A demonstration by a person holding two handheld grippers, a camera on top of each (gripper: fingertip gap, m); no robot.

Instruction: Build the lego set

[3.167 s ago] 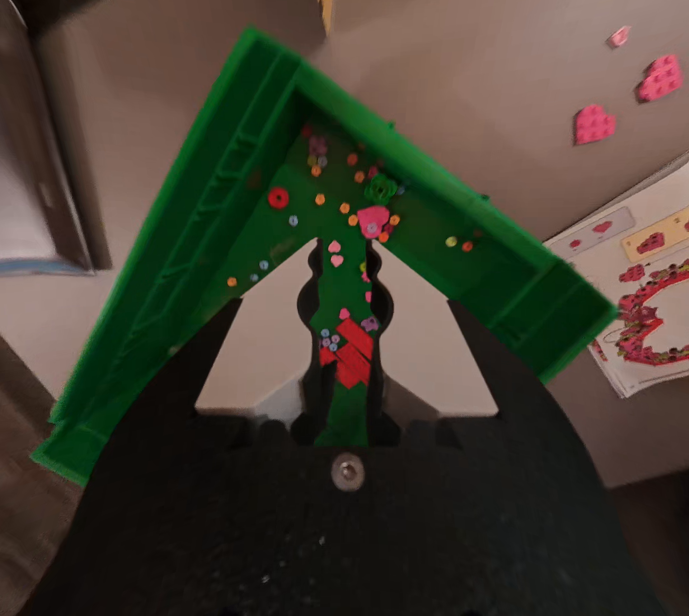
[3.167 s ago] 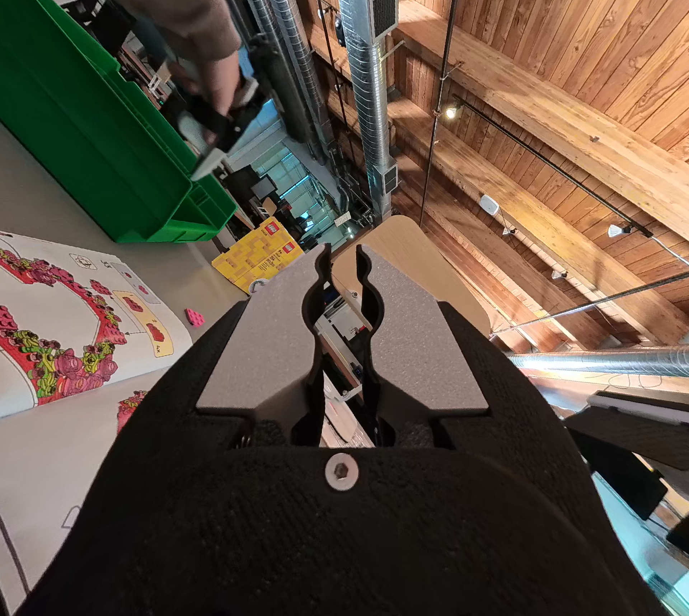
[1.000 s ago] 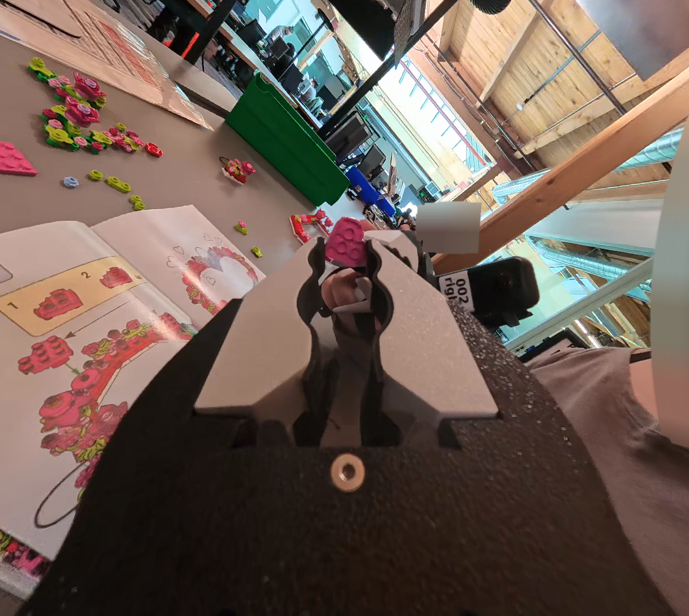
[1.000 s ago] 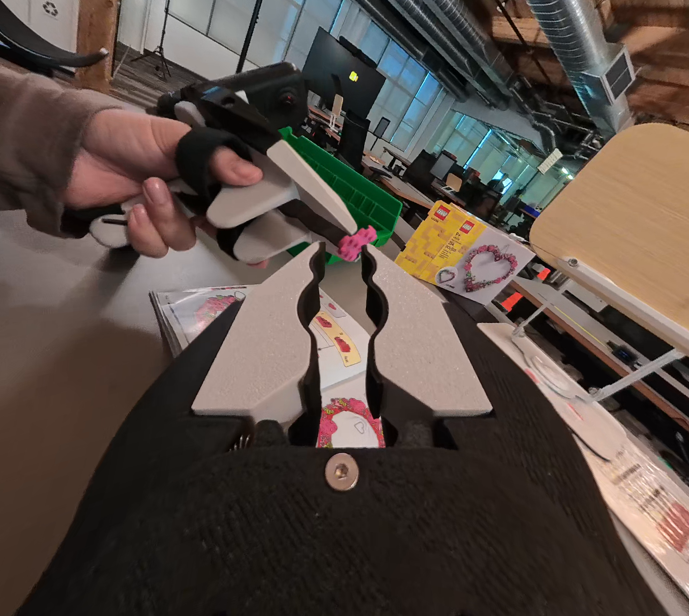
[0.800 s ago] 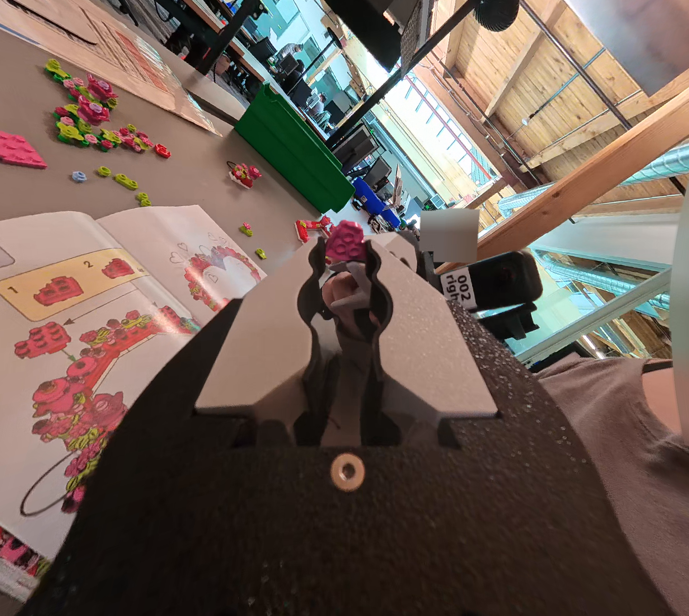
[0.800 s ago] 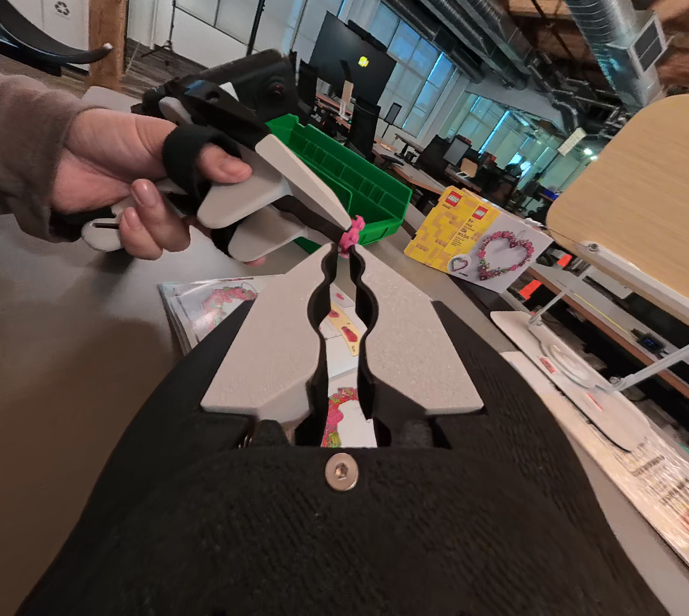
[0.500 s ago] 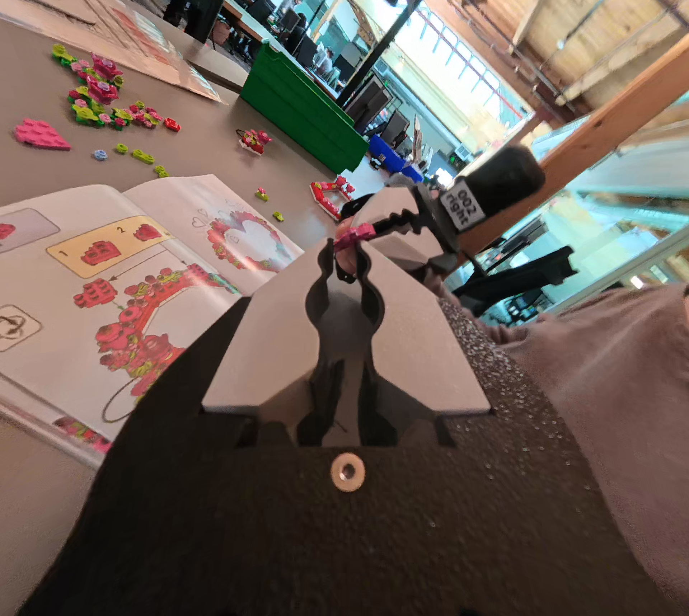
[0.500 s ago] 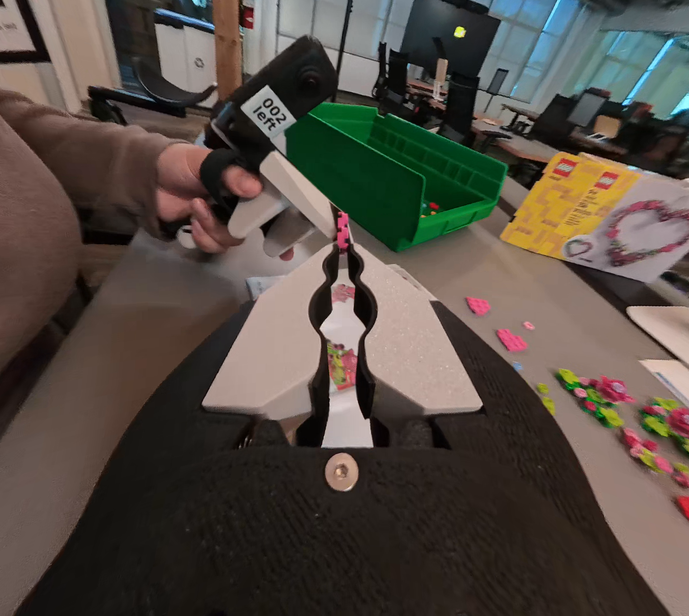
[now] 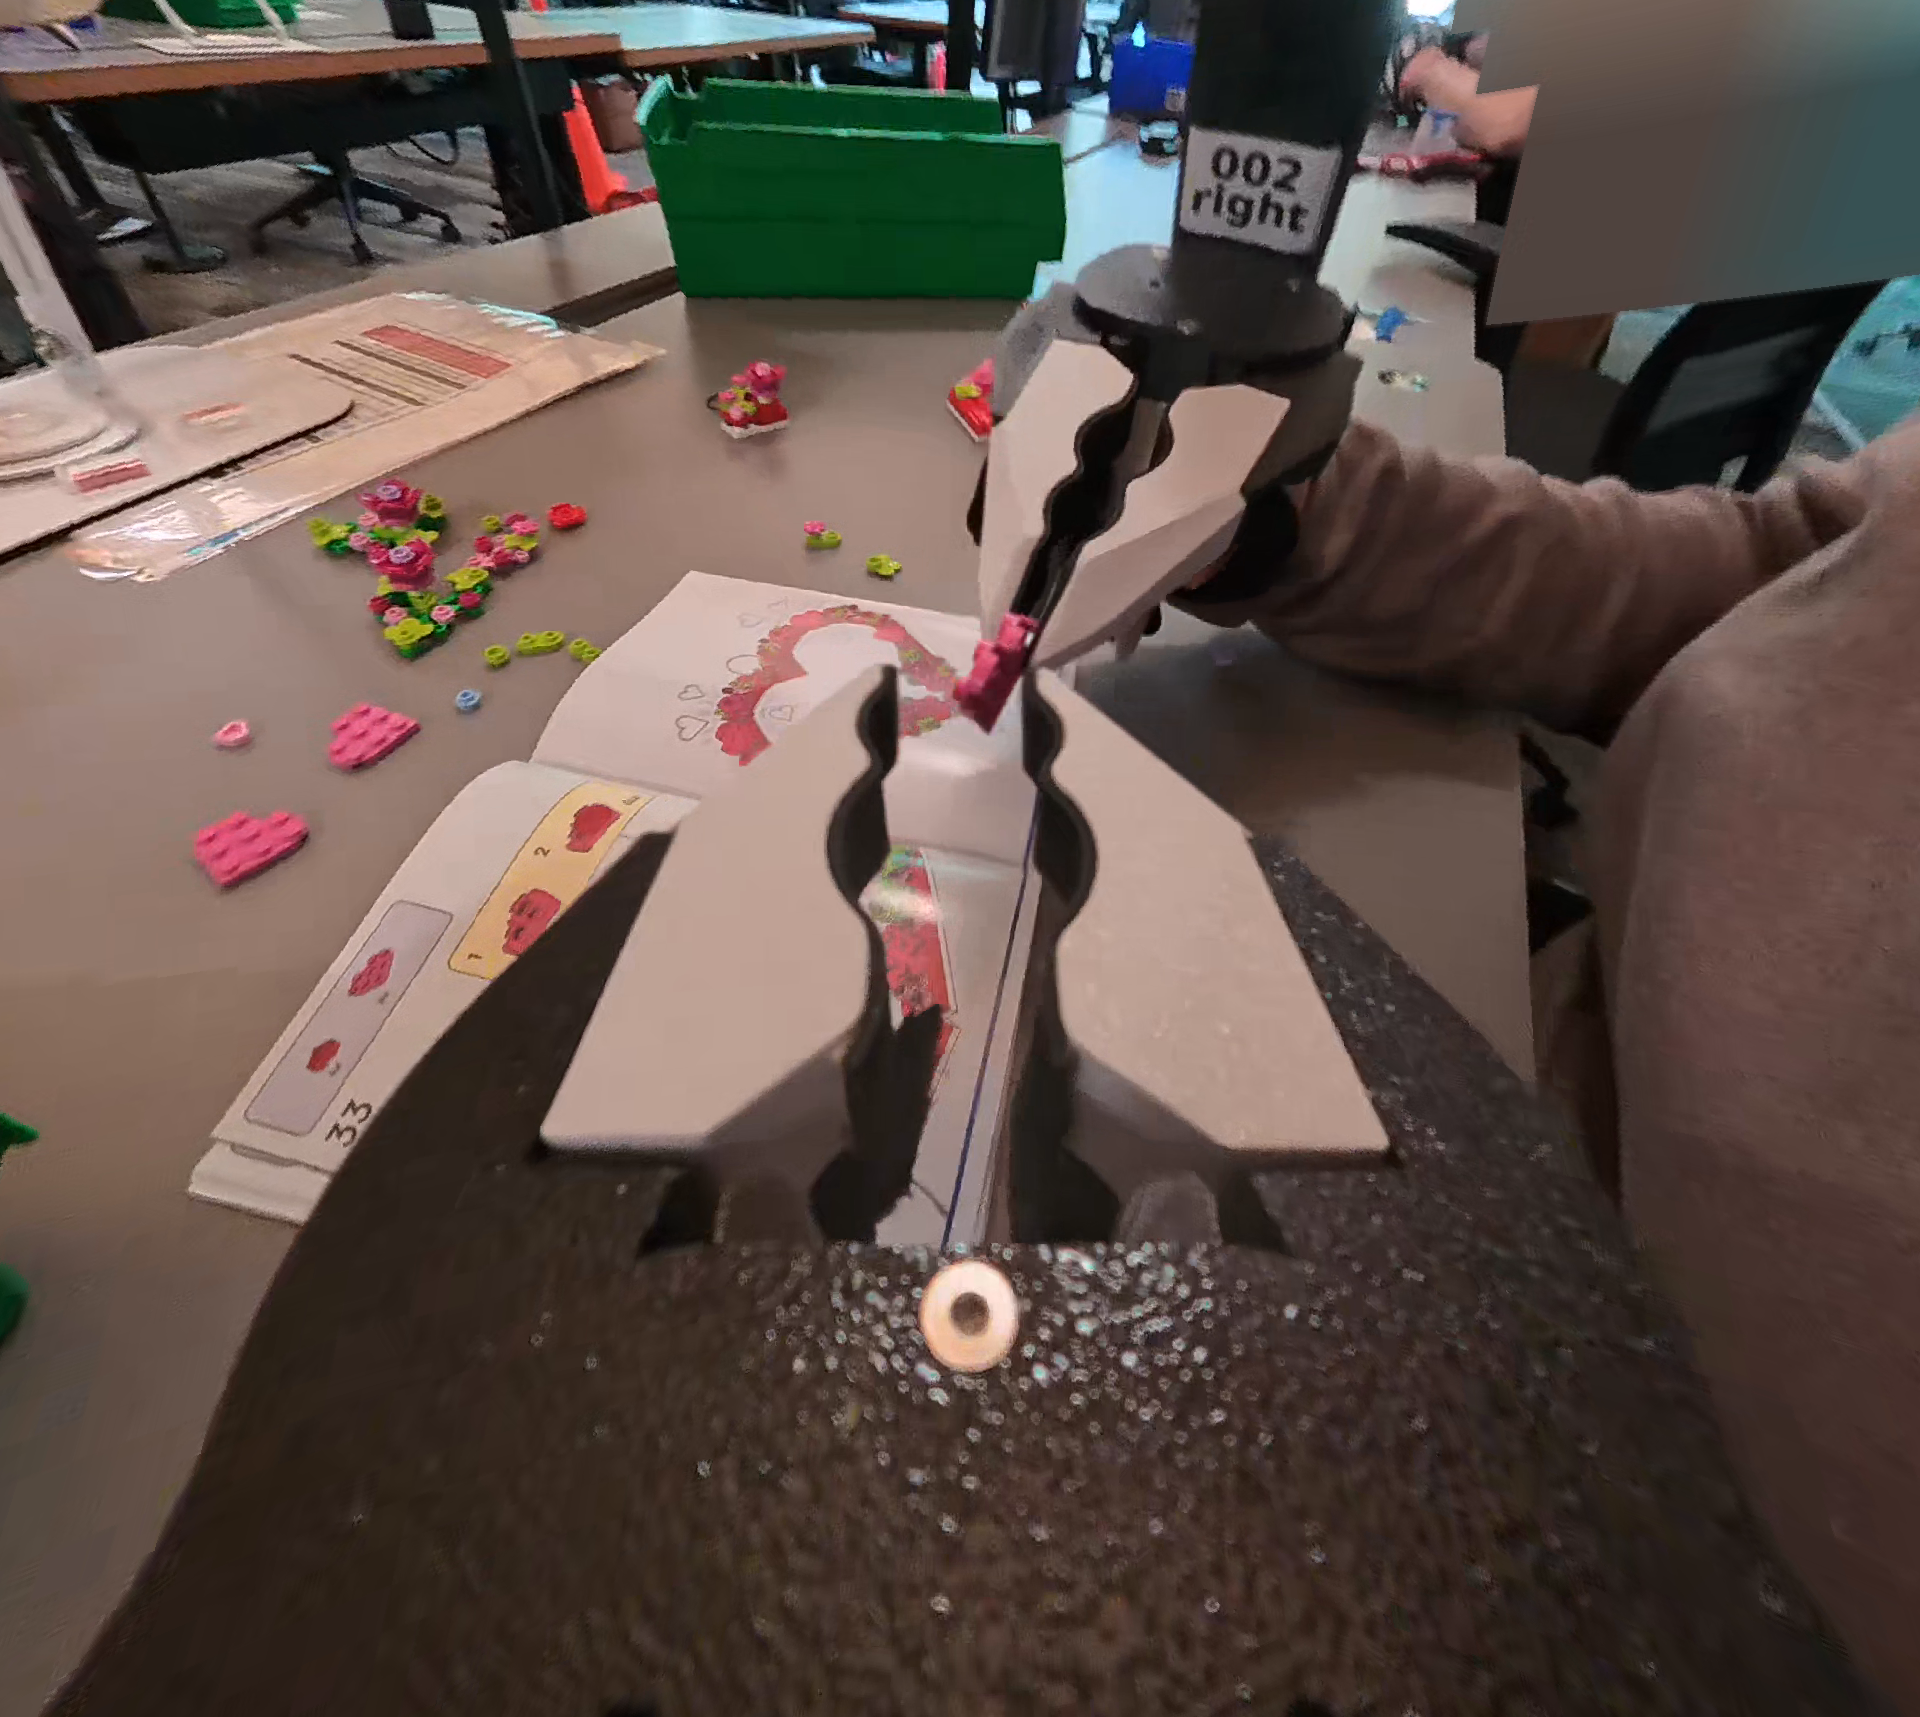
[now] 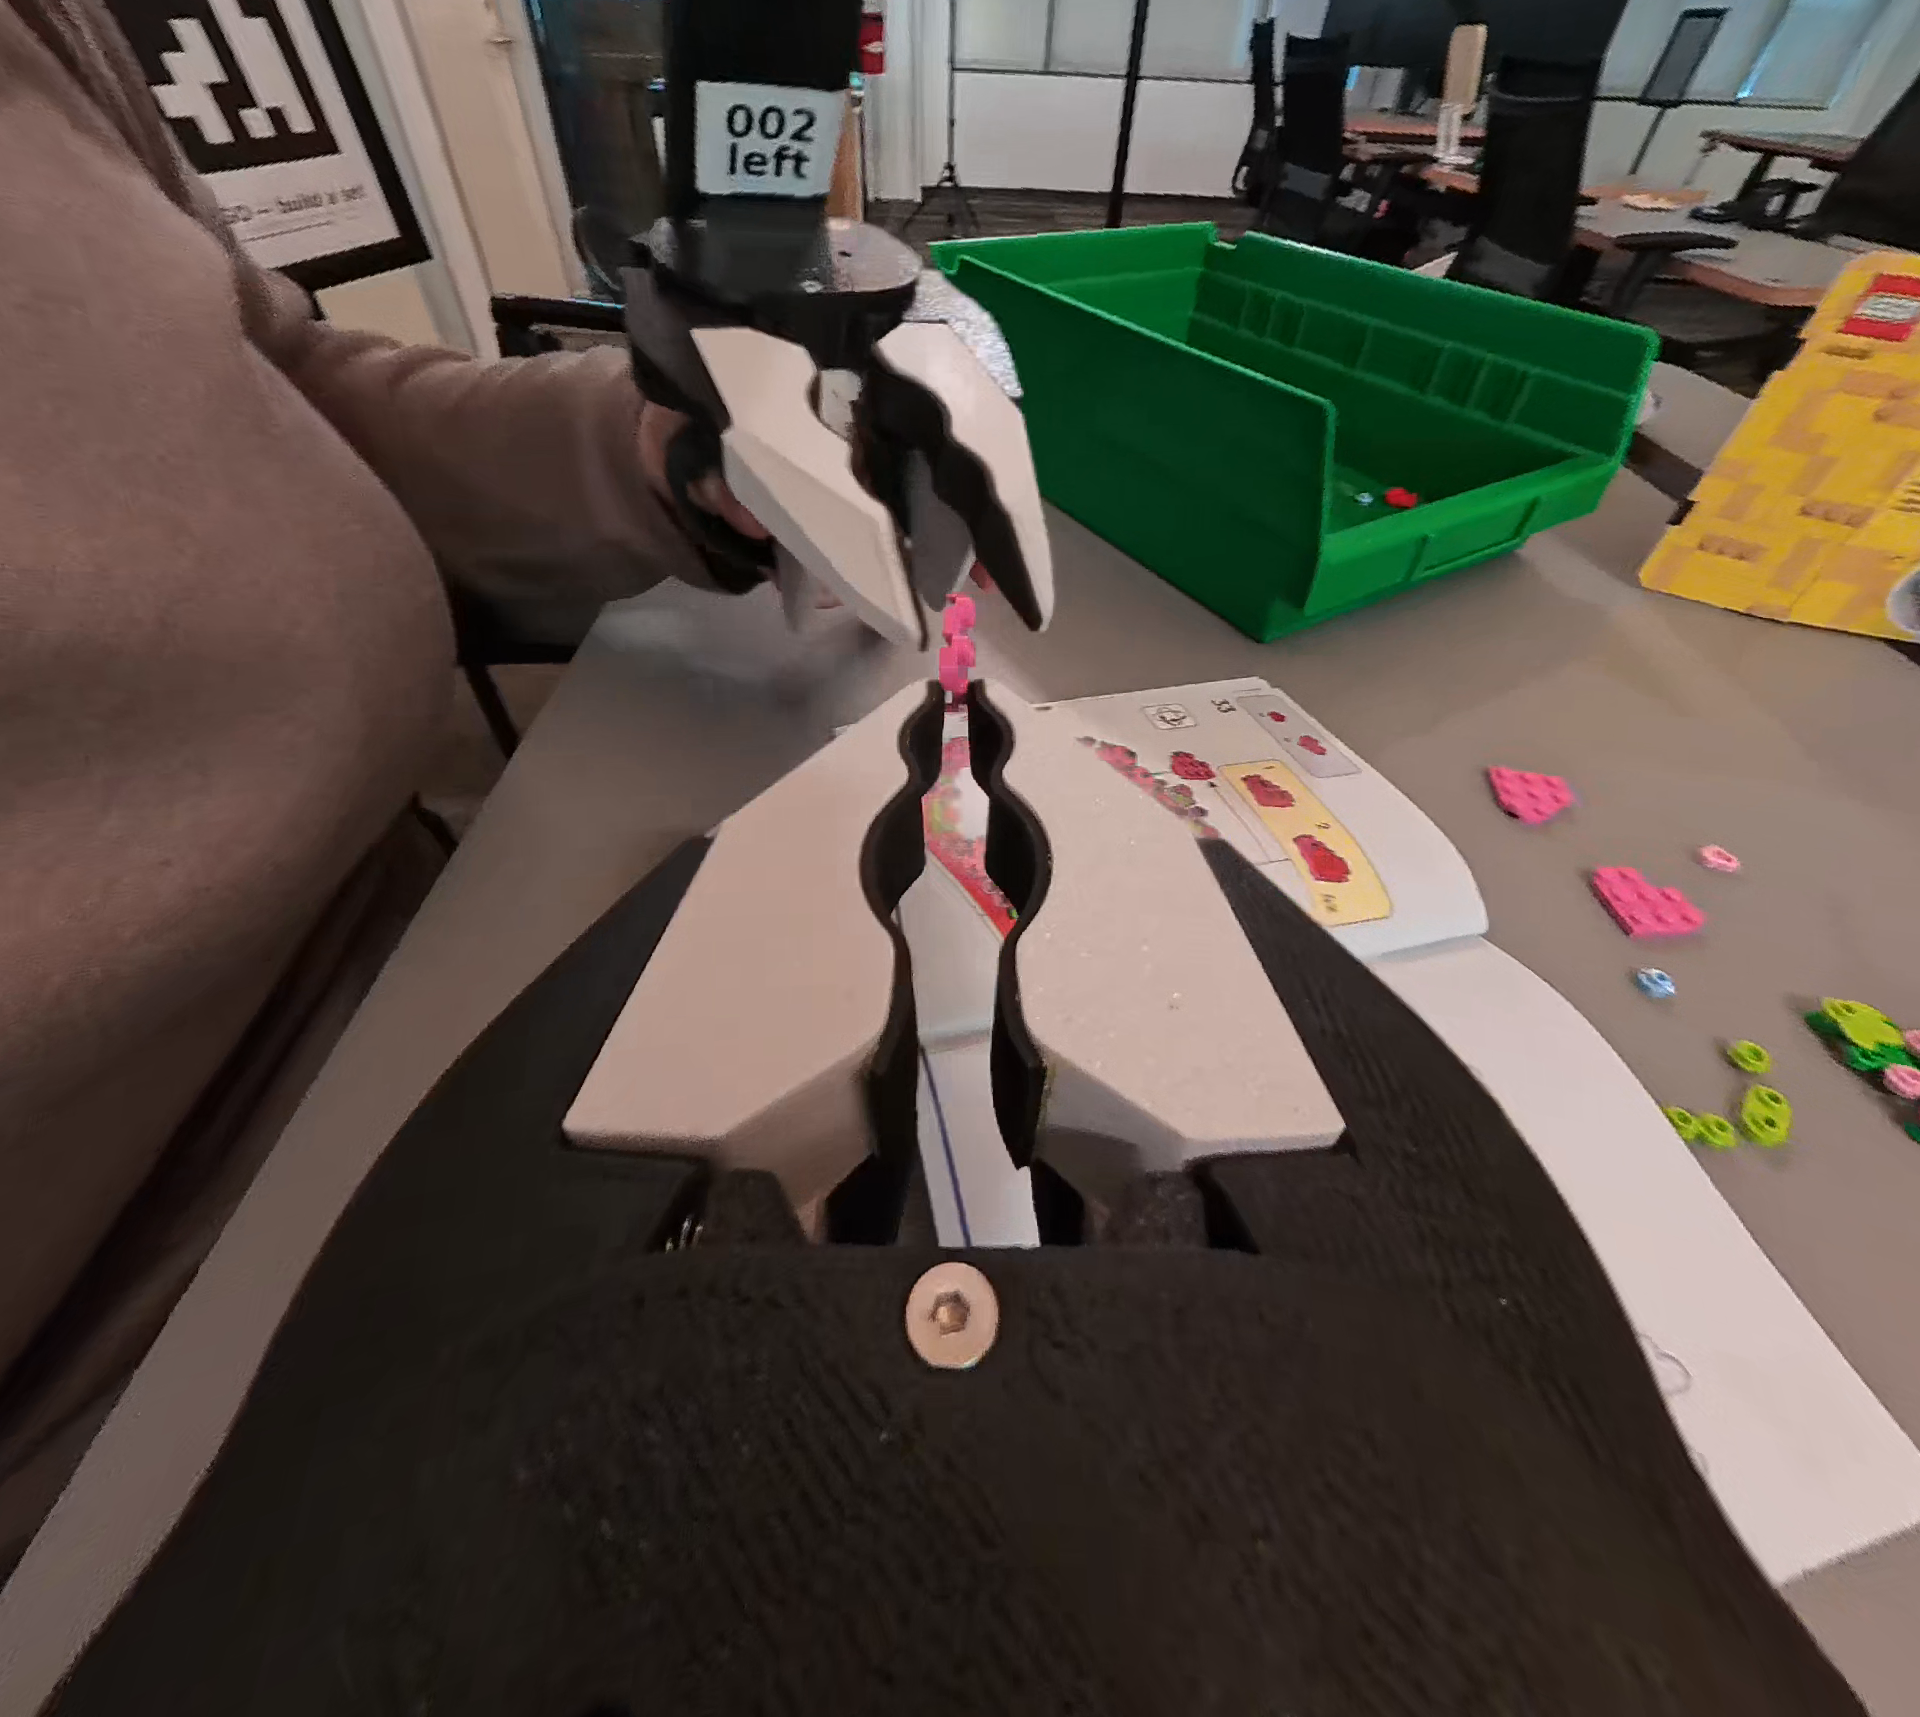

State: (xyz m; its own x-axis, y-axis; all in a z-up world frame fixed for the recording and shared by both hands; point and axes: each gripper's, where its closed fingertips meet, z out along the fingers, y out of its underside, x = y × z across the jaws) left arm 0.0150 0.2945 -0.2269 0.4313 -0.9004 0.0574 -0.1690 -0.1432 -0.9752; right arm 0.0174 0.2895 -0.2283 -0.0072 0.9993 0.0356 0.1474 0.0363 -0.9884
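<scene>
A small pink Lego piece point(image 9: 992, 665) hangs in the air over the open instruction booklet point(image 9: 447, 940). My right gripper point(image 10: 954, 699) is shut on it, and the piece point(image 10: 956, 644) sticks out past its tips. My left gripper point(image 9: 956, 701) is open, its fingertips on either side of the piece without gripping it. The right gripper point(image 9: 1013, 641) points down at me in the left wrist view. The left gripper point(image 10: 971, 623) hangs open above the piece in the right wrist view. Two pink heart plates point(image 9: 249, 844) point(image 9: 372, 732) lie on the grey table.
A green bin point(image 10: 1299, 441) stands behind the booklet point(image 10: 1299, 794), with a yellow set box point(image 10: 1808, 462) to its right. A flower cluster point(image 9: 416, 555), lime studs and small red assemblies point(image 9: 750, 405) are scattered on the table. A sleeved arm lies behind each gripper. Less than 4 cm separates the two grippers' tips.
The left gripper held the pink piece. The right gripper closed on it and the left has opened. Both views have tipped down toward the table.
</scene>
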